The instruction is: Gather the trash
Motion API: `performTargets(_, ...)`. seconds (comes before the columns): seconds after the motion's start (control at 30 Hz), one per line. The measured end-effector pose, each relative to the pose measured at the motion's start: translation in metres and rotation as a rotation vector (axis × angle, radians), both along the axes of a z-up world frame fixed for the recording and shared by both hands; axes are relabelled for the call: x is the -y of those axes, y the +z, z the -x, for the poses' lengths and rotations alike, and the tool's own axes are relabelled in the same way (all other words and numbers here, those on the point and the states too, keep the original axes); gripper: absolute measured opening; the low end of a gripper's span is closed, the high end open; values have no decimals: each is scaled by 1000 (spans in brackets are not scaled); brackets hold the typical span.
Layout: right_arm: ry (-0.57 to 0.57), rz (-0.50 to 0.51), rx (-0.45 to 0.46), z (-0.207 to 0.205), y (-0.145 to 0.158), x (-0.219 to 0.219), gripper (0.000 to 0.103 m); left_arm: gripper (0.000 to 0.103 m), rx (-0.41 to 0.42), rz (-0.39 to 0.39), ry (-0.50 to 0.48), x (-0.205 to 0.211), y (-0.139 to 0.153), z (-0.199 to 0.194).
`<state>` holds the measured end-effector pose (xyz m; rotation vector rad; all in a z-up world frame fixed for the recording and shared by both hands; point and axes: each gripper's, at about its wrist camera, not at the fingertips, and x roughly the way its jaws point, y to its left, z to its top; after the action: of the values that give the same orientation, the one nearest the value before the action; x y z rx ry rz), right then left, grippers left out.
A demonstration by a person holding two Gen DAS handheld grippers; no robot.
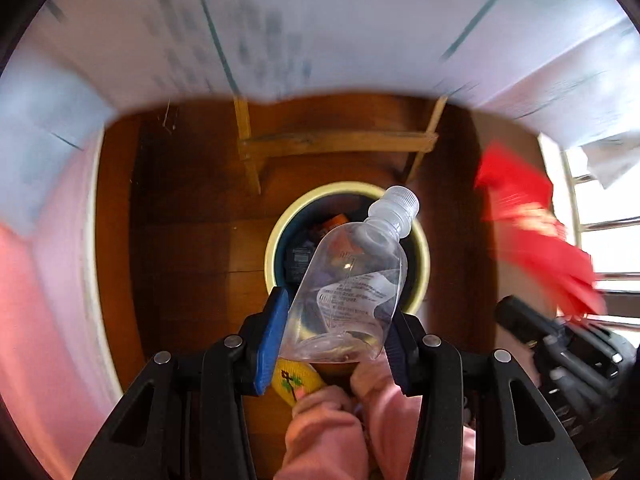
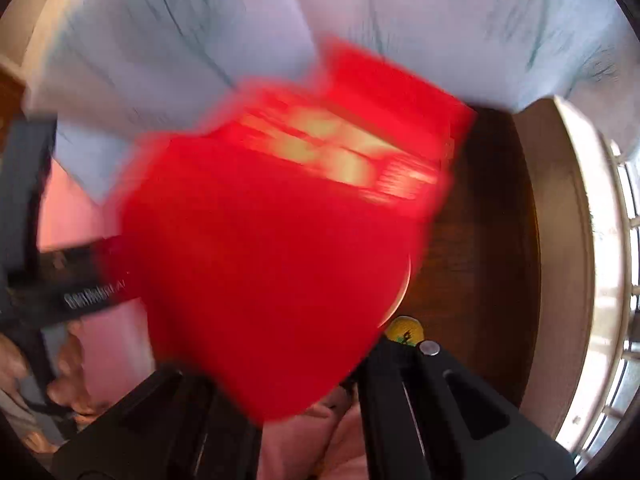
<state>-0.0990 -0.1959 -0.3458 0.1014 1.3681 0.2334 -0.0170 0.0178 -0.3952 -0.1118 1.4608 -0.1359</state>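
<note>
Above the bin [image 1: 421, 236], my left gripper [image 1: 334, 344] was clamped on the clear bottle [image 1: 352, 280], its blue pads pressing both sides, cap tilted up and right over the rim. Bare wood floor [image 1: 192, 240] lay all round the bin; a wooden frame [image 1: 336, 142] stood just behind it. The bin held dark packets and something orange. My right gripper [image 2: 280, 392] gripped a blurred red packet [image 2: 276, 248]; its fingertips were hidden.
</note>
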Motion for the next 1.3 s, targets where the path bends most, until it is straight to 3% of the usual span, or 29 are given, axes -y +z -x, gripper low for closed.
performTargets(0.13,98,22,-47,12,-90,-16,0,46,-36,-25,11,0,-66,-4)
performTargets(0.23,99,13,-84,11,-139,-24,1,46,-57,-31,13,5,-110,-12)
performTargets(0.37,30,-26,-90,-6,-171,-19,1,50,-68,-33,10,8,-144,-15)
performTargets(0.47,-4,-30,-92,-22,-186,-9,2,64,-41,-34,1,10,-156,-15)
performTargets(0.53,-24,-27,-96,-31,-189,2,5,87,-27,-35,-6,16,-160,-15)
performTargets(0.57,-32,-24,-96,-32,-192,7,8,89,-24,-38,-10,18,-161,-15)
performTargets(0.63,-53,-31,-94,-39,-194,19,32,89,-10,-46,-10,21,-166,-16)
performTargets(0.67,-63,-28,-92,-39,-195,24,37,89,-5,-51,-10,24,-169,-17)
performTargets(1.3,-296,-164,-32,-44,-153,98,38,89,191,-95,-108,73,-102,-36)
